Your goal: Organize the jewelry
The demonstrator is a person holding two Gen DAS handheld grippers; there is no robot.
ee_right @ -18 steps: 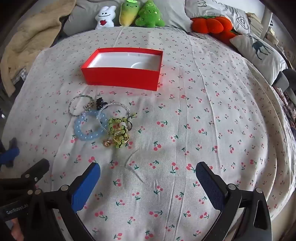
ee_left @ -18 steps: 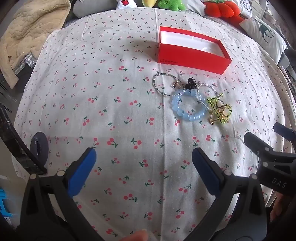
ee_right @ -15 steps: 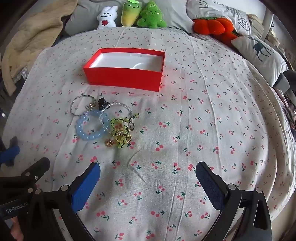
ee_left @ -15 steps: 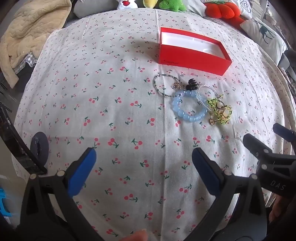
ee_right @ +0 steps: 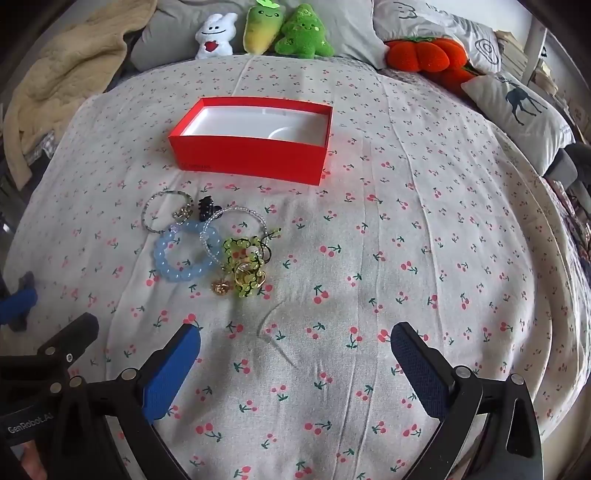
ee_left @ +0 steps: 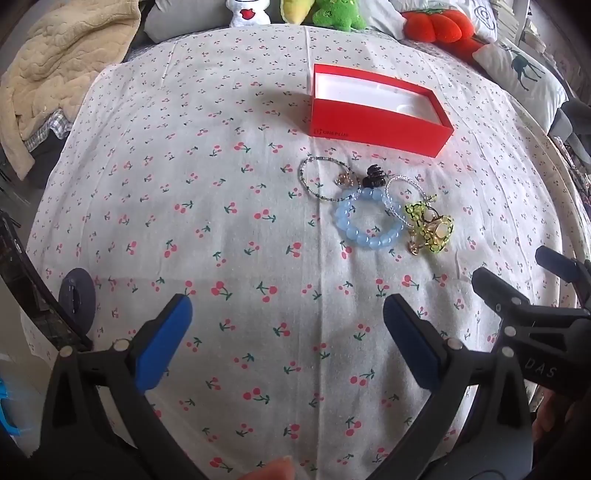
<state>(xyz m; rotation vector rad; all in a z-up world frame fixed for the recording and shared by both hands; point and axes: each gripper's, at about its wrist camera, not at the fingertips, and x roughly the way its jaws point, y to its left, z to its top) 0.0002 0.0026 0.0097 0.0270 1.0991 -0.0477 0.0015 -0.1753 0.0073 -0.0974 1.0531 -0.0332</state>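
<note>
An open red box [ee_left: 376, 114] [ee_right: 251, 155] with a white inside stands on the cherry-print bedsheet. In front of it lies a cluster of jewelry: a light blue bead bracelet [ee_left: 369, 240] [ee_right: 177, 271], a thin dark bead bracelet [ee_left: 314, 184] [ee_right: 153, 206], a clear bead bracelet [ee_left: 393, 201] [ee_right: 229, 212], a black claw clip [ee_left: 373, 176] [ee_right: 206, 206], a yellow-green bead piece with gold rings [ee_left: 432, 229] [ee_right: 245, 267]. My left gripper [ee_left: 288, 332] and right gripper [ee_right: 295, 362] both stand open and empty, short of the cluster.
Plush toys [ee_right: 266, 29] and pillows [ee_right: 517, 107] line the far end of the bed. A beige blanket [ee_left: 55, 74] lies at the far left. The bed's left edge [ee_left: 33, 295] drops off near my left gripper.
Both views have shifted slightly; the box and jewelry sit a touch lower in the frame. Nothing on the bed moved, and both grippers stayed open.
</note>
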